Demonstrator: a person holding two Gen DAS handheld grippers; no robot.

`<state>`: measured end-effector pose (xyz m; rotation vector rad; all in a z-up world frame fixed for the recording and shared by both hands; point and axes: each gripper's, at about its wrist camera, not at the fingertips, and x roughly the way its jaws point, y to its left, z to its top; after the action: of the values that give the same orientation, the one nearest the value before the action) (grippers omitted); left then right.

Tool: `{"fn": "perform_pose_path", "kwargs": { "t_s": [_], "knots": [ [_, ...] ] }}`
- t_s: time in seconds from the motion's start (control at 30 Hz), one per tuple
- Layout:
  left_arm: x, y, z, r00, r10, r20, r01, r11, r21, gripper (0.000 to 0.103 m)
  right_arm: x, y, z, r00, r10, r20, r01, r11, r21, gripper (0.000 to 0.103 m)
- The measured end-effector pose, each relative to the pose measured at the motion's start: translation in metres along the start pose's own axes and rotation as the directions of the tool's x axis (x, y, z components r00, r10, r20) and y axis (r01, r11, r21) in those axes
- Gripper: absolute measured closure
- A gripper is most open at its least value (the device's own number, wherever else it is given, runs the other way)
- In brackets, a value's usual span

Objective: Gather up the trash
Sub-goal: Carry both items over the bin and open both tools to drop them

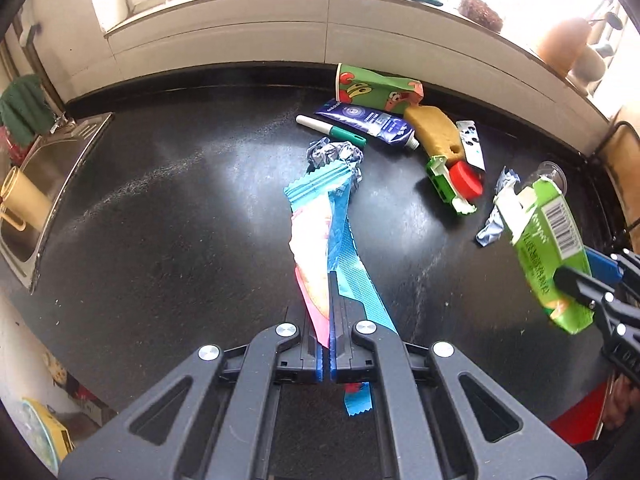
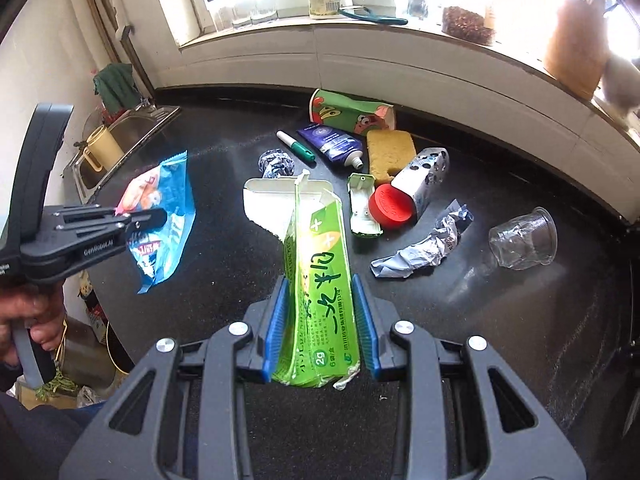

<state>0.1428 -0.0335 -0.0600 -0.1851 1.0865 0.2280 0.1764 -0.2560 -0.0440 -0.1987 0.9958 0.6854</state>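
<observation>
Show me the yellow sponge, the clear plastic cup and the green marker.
yellow sponge (image 2: 390, 152), right wrist view, middle of its top face
clear plastic cup (image 2: 524, 242), right wrist view, its crumpled side wall
green marker (image 2: 301, 149), right wrist view, its green barrel

green carton: "2g" | left claw: "GenRobot.AI"

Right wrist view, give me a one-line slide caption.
Right gripper clamps a green carton above the littered black counter; left gripper holds a blue wrapper.

Glossy black stone counter, crinkly plastic wrapper, green cardboard carton, porous sponge
</observation>
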Motion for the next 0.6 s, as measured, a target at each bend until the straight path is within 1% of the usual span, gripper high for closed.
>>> {"fn": "perform_pose_path", "kwargs": {
  "t_s": [0.2, 0.27, 0.47, 0.6],
  "knots": [
    [-0.019, 0.014, -0.008, 0.999, 0.014, 0.033, -0.015, 1.0, 0.018, 0.102, 0.0, 0.018, 0.006, 1.0, -0.008, -0.003, 0.008, 1.0, -0.01, 0.07],
    [-0.024, 0.022, -0.011, 0.999, 0.02, 0.039, -0.02, 1.0, 0.011, 0.102, 0.0, 0.028, 0.012, 1.0, 0.004, -0.001, -0.004, 1.0, -0.018, 0.07],
    [-0.048, 0.066, -0.03, 0.994, 0.082, 0.075, -0.078, 0.995, -0.056, 0.102, 0.012, 0.075, 0.032, 0.998, 0.056, -0.014, -0.057, 0.992, -0.11, 0.07],
    [-0.065, 0.107, -0.057, 0.986, 0.146, 0.078, -0.135, 0.981, -0.137, 0.102, 0.026, 0.123, 0.046, 0.993, 0.115, -0.04, -0.121, 0.973, -0.197, 0.07]
  ]
}}
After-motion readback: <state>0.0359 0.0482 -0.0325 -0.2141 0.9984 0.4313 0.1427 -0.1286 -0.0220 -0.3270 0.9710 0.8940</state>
